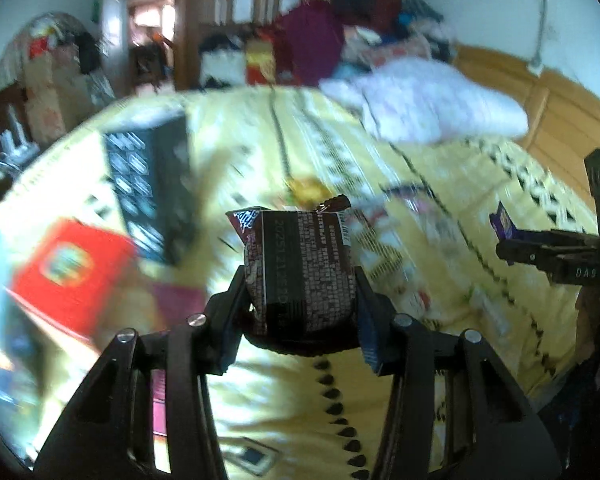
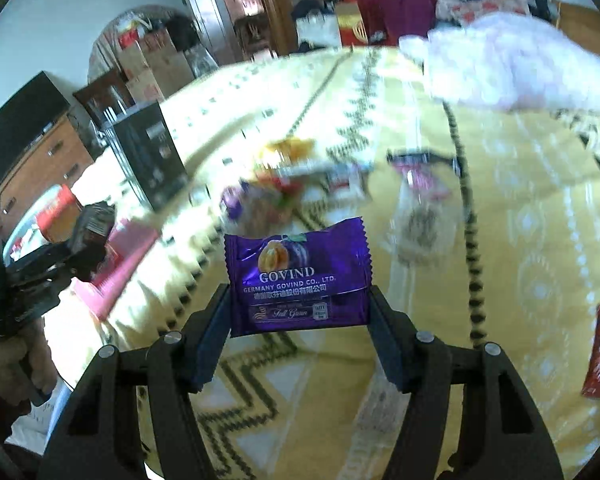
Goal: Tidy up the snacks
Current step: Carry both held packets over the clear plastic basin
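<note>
Bedroom, yellow patterned bedspread (image 2: 520, 240) under both grippers. Left gripper (image 1: 300, 280) pinches a dark brown snack packet (image 1: 300, 268), held above the spread. Right gripper (image 2: 300, 304) pinches a purple GOVIND packet (image 2: 298, 276), likewise lifted. Loose snacks (image 2: 284, 184) lie scattered beyond; black box (image 2: 148, 152) and red box (image 1: 72, 276) to the left.

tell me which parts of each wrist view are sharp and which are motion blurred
Left wrist view: the dark brown printed snack packet in the left gripper is sharp; the yellow patterned bedspread is smeared. Right wrist view: the purple foil candy wrapper in the right gripper reads clearly; loose snacks behind blur.
</note>
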Demonstrator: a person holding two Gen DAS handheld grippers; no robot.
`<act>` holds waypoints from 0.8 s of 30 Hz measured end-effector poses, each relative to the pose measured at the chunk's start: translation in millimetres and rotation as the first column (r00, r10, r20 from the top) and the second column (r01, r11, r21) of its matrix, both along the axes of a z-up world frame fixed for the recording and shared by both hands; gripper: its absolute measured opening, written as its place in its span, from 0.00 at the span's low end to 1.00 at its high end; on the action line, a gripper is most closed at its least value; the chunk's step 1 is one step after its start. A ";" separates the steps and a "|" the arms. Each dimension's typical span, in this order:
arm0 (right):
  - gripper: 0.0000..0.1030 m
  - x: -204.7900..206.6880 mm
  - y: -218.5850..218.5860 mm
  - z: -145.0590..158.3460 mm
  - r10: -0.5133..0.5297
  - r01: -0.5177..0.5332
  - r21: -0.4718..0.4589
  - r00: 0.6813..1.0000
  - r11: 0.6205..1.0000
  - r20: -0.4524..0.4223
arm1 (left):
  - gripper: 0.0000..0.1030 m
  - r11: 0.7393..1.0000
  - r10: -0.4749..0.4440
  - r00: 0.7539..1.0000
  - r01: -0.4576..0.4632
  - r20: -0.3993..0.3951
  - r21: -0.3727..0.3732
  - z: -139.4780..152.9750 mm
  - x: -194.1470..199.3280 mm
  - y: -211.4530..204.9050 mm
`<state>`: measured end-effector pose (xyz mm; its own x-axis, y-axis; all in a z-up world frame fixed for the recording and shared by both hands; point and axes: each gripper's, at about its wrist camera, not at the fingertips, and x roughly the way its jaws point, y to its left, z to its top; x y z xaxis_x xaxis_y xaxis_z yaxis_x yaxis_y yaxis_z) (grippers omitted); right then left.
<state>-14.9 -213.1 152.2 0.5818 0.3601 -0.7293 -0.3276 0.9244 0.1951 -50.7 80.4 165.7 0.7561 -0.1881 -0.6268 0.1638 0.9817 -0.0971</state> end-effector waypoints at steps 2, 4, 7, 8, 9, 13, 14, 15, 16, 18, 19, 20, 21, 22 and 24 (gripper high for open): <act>0.67 3.1 14.1 17.4 0.016 -0.016 0.012 0.999 1.000 0.032 | 0.47 0.999 0.034 0.999 -0.034 0.035 0.000 17.4 -3.0 16.9; 0.67 6.9 32.8 35.3 0.035 -0.037 0.023 0.997 0.999 0.065 | 0.47 0.997 0.075 0.995 -0.076 0.066 0.009 33.6 -6.0 36.6; 0.67 14.2 73.4 63.2 0.087 -0.093 0.055 0.990 0.994 0.110 | 0.47 0.987 0.157 0.982 -0.159 0.102 0.012 54.2 -11.2 76.1; 0.67 17.0 87.4 70.0 0.107 -0.116 0.065 0.987 0.991 0.120 | 0.47 0.984 0.176 0.979 -0.179 0.107 0.014 57.7 -12.6 83.7; 0.67 20.0 107.6 79.7 0.139 -0.150 0.079 0.981 0.985 0.133 | 0.47 0.976 0.215 0.970 -0.219 0.114 0.016 64.3 -14.1 102.1; 0.67 25.4 178.3 105.2 0.244 -0.264 0.109 0.955 0.958 0.167 | 0.47 0.934 0.354 0.928 -0.358 0.115 0.013 76.7 -21.6 159.8; 0.67 26.3 199.7 111.3 0.274 -0.295 0.116 0.947 0.948 0.171 | 0.47 0.923 0.381 0.918 -0.384 0.114 0.013 77.6 -23.6 169.0; 0.67 26.0 218.3 115.6 0.298 -0.321 0.120 0.939 0.939 0.173 | 0.47 0.901 0.429 0.896 -0.433 0.110 0.012 79.3 -28.0 189.9; 0.67 25.3 237.8 119.7 0.325 -0.349 0.126 0.929 0.929 0.176 | 0.47 0.889 0.453 0.885 -0.457 0.108 0.014 79.2 -30.2 198.1; 0.67 21.9 277.8 128.0 0.378 -0.405 0.134 0.907 0.905 0.183 | 0.47 0.849 0.524 0.846 -0.528 0.096 0.015 78.6 -38.3 230.2; 0.67 18.9 301.2 132.1 0.409 -0.435 0.134 0.893 0.890 0.188 | 0.47 0.833 0.550 0.830 -0.554 0.092 0.014 78.2 -41.5 241.6; 0.67 15.6 316.9 133.6 0.429 -0.456 0.135 0.883 0.879 0.189 | 0.47 0.821 0.567 0.819 -0.570 0.091 0.016 77.8 -43.5 247.0; 0.67 11.6 334.0 135.1 0.451 -0.478 0.138 0.872 0.867 0.188 | 0.47 0.801 0.595 0.799 -0.598 0.087 0.019 76.0 -48.4 261.7; 0.67 7.7 354.7 136.7 0.477 -0.503 0.141 0.859 0.853 0.185 | 0.47 0.792 0.607 0.790 -0.610 0.084 0.019 75.4 -51.2 265.9; 0.67 1.5 385.1 137.3 0.513 -0.538 0.140 0.840 0.832 0.178 | 0.47 0.768 0.637 0.767 -0.640 0.076 0.018 71.8 -56.2 282.4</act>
<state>-13.3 172.0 289.5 0.3509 0.7533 -0.5563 -0.7871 0.5591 0.2606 -106.9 362.7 237.5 0.7298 0.3763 -0.5709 -0.4980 0.8646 -0.0667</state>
